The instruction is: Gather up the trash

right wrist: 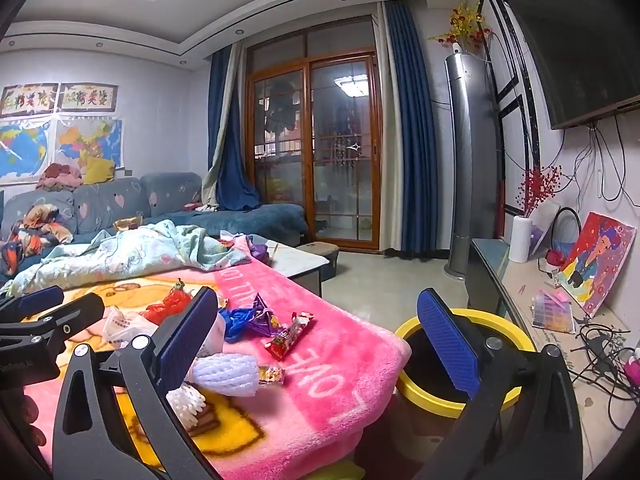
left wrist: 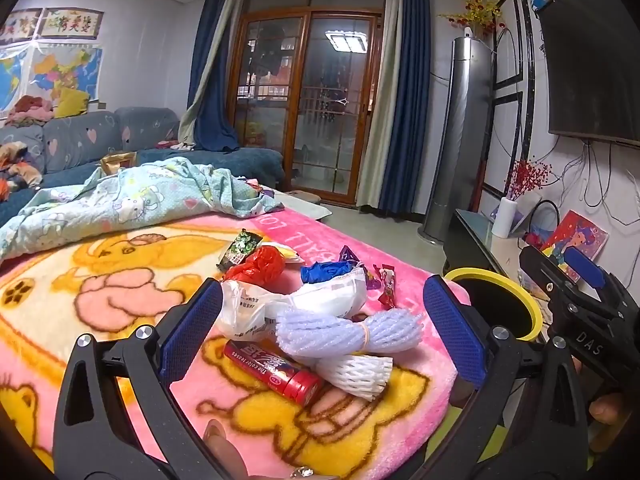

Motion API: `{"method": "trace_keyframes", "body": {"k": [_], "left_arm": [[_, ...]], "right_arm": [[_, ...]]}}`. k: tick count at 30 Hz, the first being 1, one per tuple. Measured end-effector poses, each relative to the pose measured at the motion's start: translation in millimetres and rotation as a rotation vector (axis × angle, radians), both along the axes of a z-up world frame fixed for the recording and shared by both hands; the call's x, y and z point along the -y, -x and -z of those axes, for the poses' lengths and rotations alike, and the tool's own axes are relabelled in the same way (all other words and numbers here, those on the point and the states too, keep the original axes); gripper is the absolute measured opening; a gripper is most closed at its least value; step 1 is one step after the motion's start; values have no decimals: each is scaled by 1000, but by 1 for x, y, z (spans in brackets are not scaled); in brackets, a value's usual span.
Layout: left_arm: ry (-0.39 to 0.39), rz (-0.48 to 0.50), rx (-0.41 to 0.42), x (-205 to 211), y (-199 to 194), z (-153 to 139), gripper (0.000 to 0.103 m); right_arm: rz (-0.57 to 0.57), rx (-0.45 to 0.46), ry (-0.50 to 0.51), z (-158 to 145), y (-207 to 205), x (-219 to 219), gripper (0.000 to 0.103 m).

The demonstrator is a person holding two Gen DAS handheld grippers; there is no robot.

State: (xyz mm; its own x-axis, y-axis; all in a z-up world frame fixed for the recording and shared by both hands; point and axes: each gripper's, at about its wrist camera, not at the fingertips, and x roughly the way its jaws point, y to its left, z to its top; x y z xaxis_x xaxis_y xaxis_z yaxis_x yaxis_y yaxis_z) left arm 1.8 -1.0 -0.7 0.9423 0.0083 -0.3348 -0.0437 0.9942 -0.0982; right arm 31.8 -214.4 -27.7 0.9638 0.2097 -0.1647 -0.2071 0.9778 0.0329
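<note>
Left wrist view shows the whole trash pile up close on the pink cartoon blanket: red tube, white foam net, lilac foam net bundle, white plastic bag, red plastic bag, blue bag, green-black wrapper. The red tube is hidden in the right wrist view, where the left finger blocks most of the pile; that view shows the red snack wrapper and purple wrapper lying clear on the pink border, plus a small candy wrapper touching the lilac net.

Left gripper fingers spread wide, nothing held; pile sits between them, left pad right beside the white plastic bag, contact unclear. Right gripper fingers also wide apart, holding nothing; one finger over the blanket, the other over the yellow-rimmed bin.

The bin stands just off the blanket's right edge, black inside. The blanket covers the desk; crumpled light-blue cartoon cloth at far end. Room: blue sofa, wood-framed glass doors, blue curtains, grey tower unit, wall TV, TV bench with painting and cables.
</note>
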Motion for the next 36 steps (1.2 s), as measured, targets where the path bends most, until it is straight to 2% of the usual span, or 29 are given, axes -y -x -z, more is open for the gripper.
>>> {"method": "trace_keyframes", "body": {"k": [17, 27, 36], "left_arm": [[4, 0, -3, 1, 1, -2, 92], [6, 0, -5, 0, 0, -2, 92], [10, -5, -15, -9, 2, 8, 92]], "right_arm": [[-2, -8, 2, 0, -1, -1, 97], [-5, -12, 2, 11, -4, 1, 97], [-7, -17, 5, 18, -4, -1, 97]]}}
